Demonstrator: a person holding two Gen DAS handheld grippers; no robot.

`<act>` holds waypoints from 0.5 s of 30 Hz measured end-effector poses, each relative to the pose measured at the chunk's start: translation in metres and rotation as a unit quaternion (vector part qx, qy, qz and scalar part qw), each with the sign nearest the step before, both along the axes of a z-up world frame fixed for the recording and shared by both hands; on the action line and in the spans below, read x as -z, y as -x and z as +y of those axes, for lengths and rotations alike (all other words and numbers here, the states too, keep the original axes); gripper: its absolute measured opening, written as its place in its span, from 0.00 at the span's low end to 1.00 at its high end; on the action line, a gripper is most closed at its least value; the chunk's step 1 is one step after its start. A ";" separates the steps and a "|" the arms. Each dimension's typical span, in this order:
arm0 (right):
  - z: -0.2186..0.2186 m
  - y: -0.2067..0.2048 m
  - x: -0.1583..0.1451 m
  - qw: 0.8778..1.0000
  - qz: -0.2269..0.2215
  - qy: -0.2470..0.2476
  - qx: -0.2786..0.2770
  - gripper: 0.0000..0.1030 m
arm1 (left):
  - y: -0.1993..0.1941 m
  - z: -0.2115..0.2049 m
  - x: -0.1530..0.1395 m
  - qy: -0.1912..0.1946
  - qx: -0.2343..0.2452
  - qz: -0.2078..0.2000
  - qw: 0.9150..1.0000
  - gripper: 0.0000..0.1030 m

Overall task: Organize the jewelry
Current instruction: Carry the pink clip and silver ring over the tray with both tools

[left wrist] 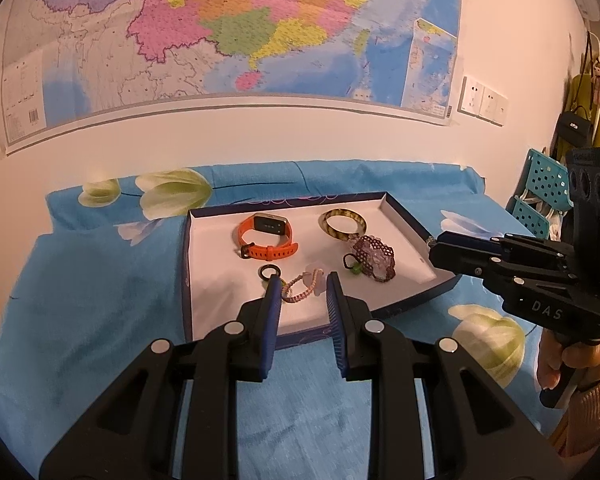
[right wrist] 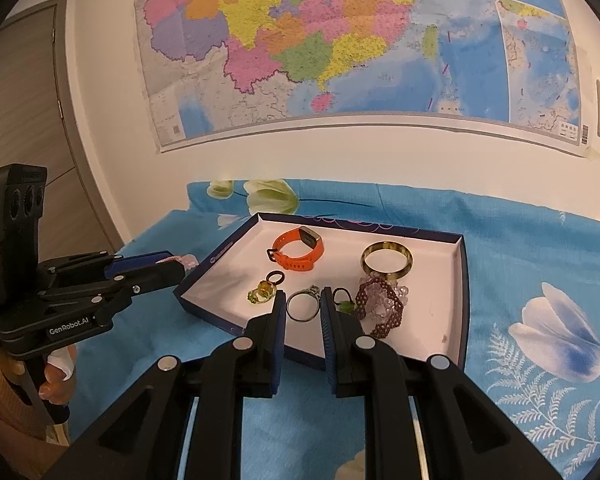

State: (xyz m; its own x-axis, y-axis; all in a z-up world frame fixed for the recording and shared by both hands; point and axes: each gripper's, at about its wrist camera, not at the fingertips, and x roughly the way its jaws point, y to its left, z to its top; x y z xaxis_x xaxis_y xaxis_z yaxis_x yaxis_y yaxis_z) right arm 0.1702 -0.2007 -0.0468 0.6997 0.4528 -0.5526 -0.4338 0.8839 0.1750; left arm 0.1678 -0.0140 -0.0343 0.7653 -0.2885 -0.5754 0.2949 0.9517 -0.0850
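Observation:
A dark blue box lid with a white floor (left wrist: pixel 404 200) (right wrist: pixel 458 280) lies on the blue cloth. It holds an orange watch (left wrist: pixel 266 236) (right wrist: pixel 298 250), a yellowish bangle (left wrist: pixel 342 222) (right wrist: pixel 386 266), a purple beaded bracelet (left wrist: pixel 374 258) (right wrist: pixel 380 308), a small black ring (left wrist: pixel 269 271) (right wrist: pixel 275 278) and an amber ring (right wrist: pixel 262 293). My left gripper (left wrist: pixel 303 282) is shut on a pink woven bracelet (left wrist: pixel 302 286), held over the lid's near left part. My right gripper (right wrist: pixel 303 296) is shut on a silver ring (right wrist: pixel 303 307) above the lid's near edge.
The blue flowered cloth (left wrist: pixel 100 280) covers the surface against a white wall with a large map (left wrist: pixel 228 32). A teal perforated chair (left wrist: pixel 544 184) and hanging bags (left wrist: pixel 580 124) are at the far right. A door (right wrist: pixel 24 100) is on the left.

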 end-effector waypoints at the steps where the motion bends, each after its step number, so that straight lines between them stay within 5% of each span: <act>1: 0.000 -0.001 0.000 1.000 0.000 -0.001 0.000 0.15 | -0.001 0.000 0.000 0.000 -0.001 -0.001 1.000 0.23; 15: 0.003 -0.027 0.004 1.000 0.006 0.008 0.008 0.15 | -0.024 0.001 0.002 -0.001 -0.008 -0.001 1.000 0.23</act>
